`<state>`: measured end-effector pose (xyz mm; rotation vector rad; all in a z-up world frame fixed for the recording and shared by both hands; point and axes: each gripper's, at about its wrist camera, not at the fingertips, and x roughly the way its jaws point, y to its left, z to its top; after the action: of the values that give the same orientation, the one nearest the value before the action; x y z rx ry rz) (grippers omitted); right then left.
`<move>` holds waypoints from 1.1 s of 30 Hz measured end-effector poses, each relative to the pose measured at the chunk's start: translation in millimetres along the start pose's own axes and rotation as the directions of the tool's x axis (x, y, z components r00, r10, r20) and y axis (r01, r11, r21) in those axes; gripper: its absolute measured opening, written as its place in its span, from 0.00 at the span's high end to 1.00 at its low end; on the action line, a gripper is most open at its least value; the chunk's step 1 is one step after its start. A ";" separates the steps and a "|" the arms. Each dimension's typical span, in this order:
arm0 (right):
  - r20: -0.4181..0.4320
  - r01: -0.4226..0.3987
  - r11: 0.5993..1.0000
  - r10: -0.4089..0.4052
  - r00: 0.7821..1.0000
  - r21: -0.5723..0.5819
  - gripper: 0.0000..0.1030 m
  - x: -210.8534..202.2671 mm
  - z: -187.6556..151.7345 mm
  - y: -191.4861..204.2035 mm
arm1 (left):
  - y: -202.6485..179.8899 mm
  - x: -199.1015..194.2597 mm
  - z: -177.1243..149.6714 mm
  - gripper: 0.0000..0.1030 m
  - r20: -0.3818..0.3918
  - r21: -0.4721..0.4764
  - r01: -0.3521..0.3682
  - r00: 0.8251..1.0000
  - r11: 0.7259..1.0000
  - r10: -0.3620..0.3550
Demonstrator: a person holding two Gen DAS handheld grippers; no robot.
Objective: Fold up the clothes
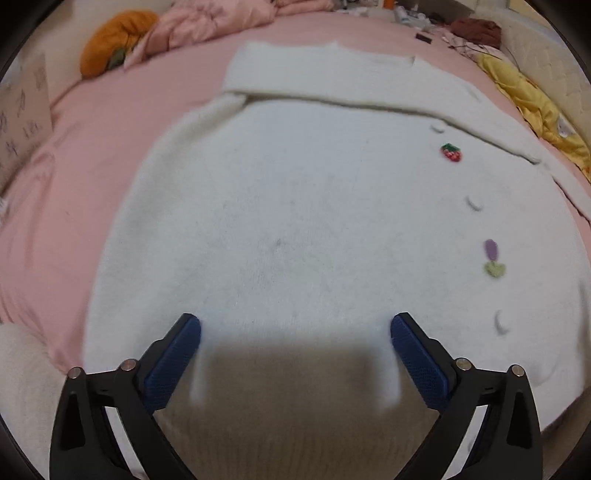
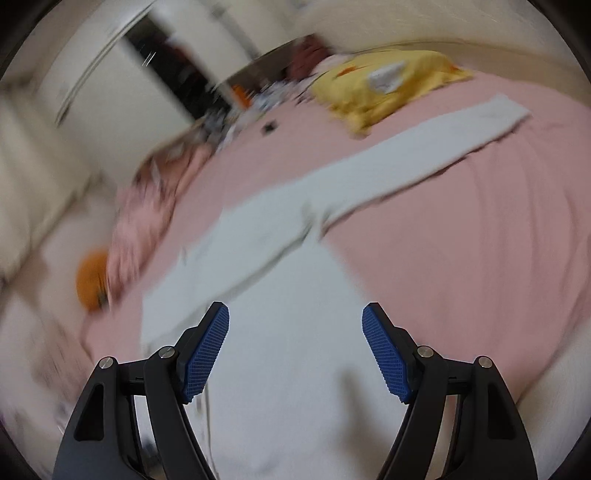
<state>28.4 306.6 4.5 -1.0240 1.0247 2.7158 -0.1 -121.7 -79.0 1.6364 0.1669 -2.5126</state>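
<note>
A white fuzzy cardigan [image 1: 295,192] lies flat on the pink bed sheet [image 1: 85,155], with a strawberry patch [image 1: 451,152] and a purple and green patch [image 1: 493,258] near its buttons. One sleeve is folded across its top. My left gripper [image 1: 295,332] is open and empty just above the cardigan's near hem. In the blurred right wrist view the cardigan [image 2: 280,295] shows with one sleeve [image 2: 424,147] stretched out to the far right. My right gripper [image 2: 295,325] is open and empty above the cardigan's body.
A yellow garment [image 1: 532,107] [image 2: 388,88] lies at the bed's far side. A crumpled pink quilt [image 1: 207,22] and an orange cushion [image 1: 114,40] [image 2: 92,280] sit at the head. Small clutter [image 1: 424,22] lies beyond the bed.
</note>
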 end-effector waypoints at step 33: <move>0.059 0.171 0.914 -0.207 0.977 0.368 0.95 125.2 233.4 -256.3 | -18.5 3.2 -5.3 0.00 0.033 0.010 -0.050 0.998 0.999 0.049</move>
<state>-129.7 626.8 -86.5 -0.8655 1.2711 2.2828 0.2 -102.9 -83.7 1.5828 0.1078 -2.5061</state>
